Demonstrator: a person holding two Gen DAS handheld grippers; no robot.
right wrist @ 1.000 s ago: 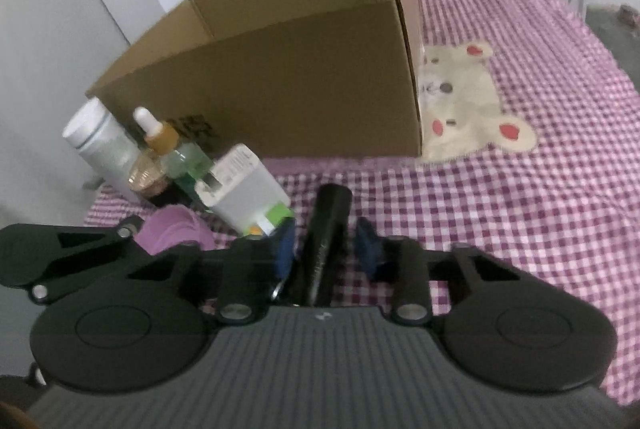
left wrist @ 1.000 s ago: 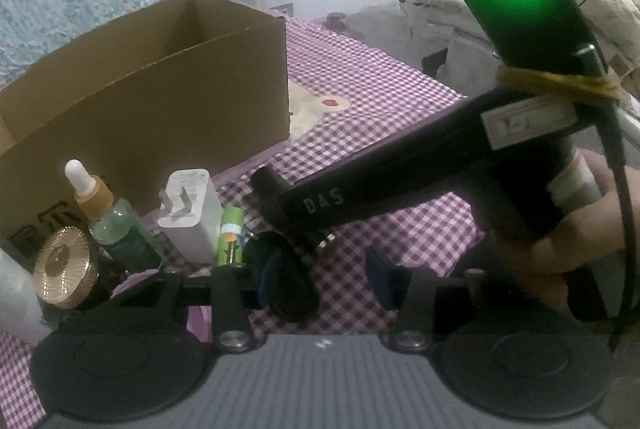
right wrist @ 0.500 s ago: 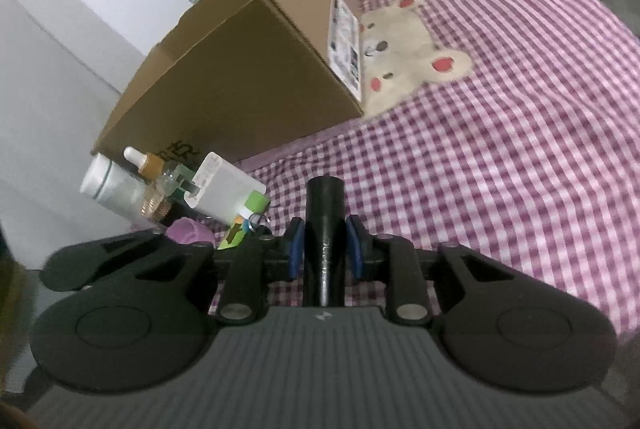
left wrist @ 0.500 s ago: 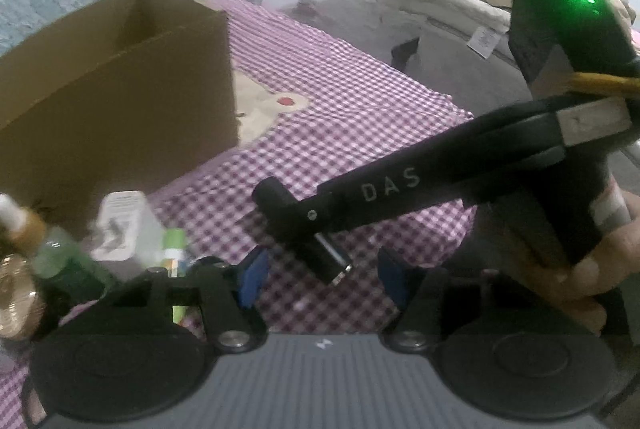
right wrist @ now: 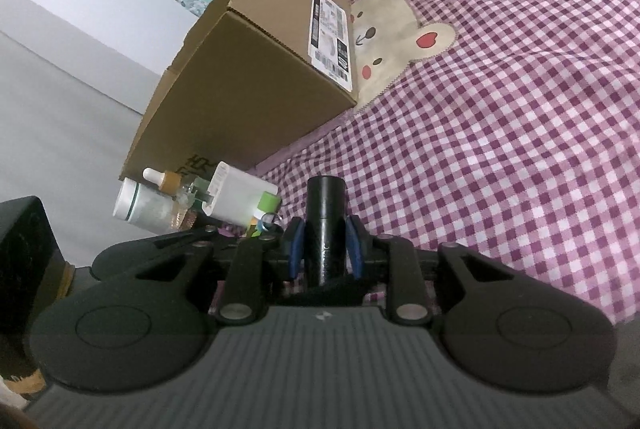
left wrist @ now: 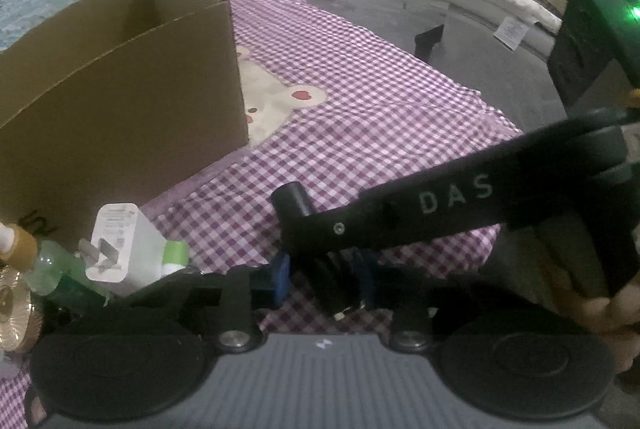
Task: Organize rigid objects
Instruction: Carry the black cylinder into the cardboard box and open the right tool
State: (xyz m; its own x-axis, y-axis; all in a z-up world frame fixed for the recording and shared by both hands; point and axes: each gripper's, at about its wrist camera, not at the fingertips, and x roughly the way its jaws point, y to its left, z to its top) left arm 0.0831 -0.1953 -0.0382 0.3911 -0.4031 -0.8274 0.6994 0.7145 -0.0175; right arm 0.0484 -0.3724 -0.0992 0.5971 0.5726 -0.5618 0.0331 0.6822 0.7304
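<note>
A black cylinder (right wrist: 326, 225) stands up between the blue pads of my right gripper (right wrist: 325, 249), which is shut on its middle. In the left wrist view the same cylinder (left wrist: 294, 201) slants down, and the right gripper's near finger (left wrist: 400, 221), marked DAS, crosses in front of it. The cylinder's lower end lies between the pads of my left gripper (left wrist: 323, 280). The left jaws are closing, and a gap still shows at the left pad. An open cardboard box (left wrist: 120, 109) (right wrist: 248, 89) stands behind on the left.
A white charger (left wrist: 116, 245), a green dropper bottle (left wrist: 52, 265), a green-and-white tube (left wrist: 174, 255) and a gold lid (left wrist: 8, 305) crowd the box's near corner, with a white jar (right wrist: 140, 207). The purple checked cloth (right wrist: 500, 149) stretches right. A hand (left wrist: 608, 309) grips the right tool.
The right gripper has rolled, so the box now looks tilted, and it has brought the cylinder's lower end between the left pads. The left jaws widened, then narrowed around that end.
</note>
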